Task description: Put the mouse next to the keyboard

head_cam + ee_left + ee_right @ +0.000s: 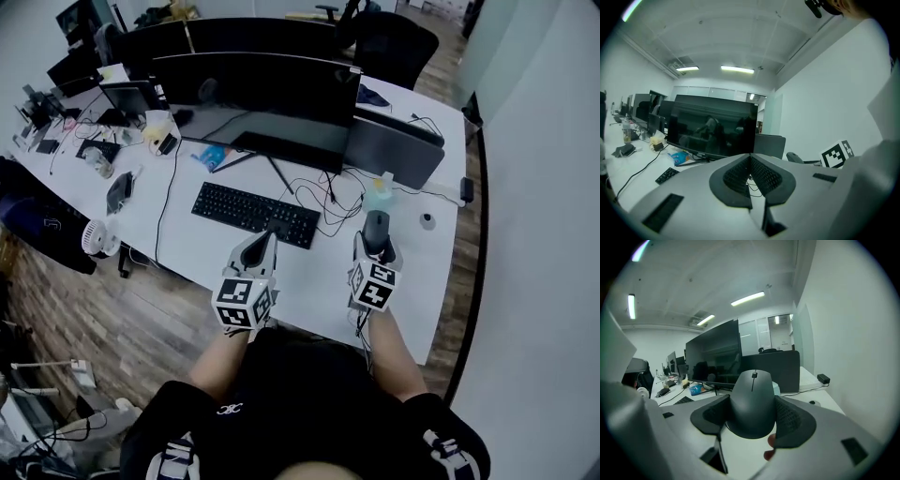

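1. counter (202,251): long, white. carries everything below, with bare surface just right of the keyboard, so there is room for the drop.
2. monitor (258,94): wide, dark, stands behind the keyboard and out of the path.
3. keyboard (255,214): black, lies at a slant in front of the monitor. its right end is the target side.
4. left hand-held gripper (751,176): jaws together with nothing between them. it hovers near the keyboard's right end, idle, and may crowd the drop spot.
5. right hand-held gripper (752,414): jaws closed on the mouse's flanks, pads on both sides. the grip looks centred, which should keep the mouse level in transit.
6. mouse (752,399): dark, wheel end pointing away. in the head view the mouse (376,228) sits well right of the keyboard. cannot tell if it is lifted off the counter.
7. cables (328,202): loose tangle between the keyboard and the mouse. judged the main snag risk on a leftward move.
8. pale bottle (380,192): just beyond the mouse, clear of the route.
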The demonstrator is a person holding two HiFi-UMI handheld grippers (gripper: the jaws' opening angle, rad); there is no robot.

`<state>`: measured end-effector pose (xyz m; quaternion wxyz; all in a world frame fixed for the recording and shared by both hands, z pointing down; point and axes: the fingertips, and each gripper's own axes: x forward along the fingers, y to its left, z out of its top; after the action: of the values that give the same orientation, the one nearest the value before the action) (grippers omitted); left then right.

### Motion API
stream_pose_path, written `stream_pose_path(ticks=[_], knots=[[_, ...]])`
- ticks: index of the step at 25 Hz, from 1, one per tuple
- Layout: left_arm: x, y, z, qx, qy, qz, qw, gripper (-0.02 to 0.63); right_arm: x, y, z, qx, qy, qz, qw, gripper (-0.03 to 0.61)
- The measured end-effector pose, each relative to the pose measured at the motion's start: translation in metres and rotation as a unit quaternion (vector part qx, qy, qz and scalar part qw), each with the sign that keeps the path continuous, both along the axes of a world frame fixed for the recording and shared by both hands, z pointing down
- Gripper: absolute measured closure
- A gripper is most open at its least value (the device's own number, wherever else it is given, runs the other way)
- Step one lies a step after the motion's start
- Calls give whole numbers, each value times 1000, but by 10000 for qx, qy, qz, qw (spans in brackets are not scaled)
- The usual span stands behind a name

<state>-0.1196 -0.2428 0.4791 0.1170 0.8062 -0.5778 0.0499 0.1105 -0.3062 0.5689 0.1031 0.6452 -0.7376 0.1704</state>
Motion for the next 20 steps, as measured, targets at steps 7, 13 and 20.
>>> stream_pose_path(ticks=[7,13,20], knots=[[-23,-38,-3,67,60,444,9990,597,-19,-19,40,-489,109,435,9978,267],[-42,-54,-2,42,122,591,9982,597,-31,-27,87,-1089,333,693,9911,267],[-50,-60,-2,45,38,681,9977,597,-31,-29,141,-1707,435,828,9809,265]])
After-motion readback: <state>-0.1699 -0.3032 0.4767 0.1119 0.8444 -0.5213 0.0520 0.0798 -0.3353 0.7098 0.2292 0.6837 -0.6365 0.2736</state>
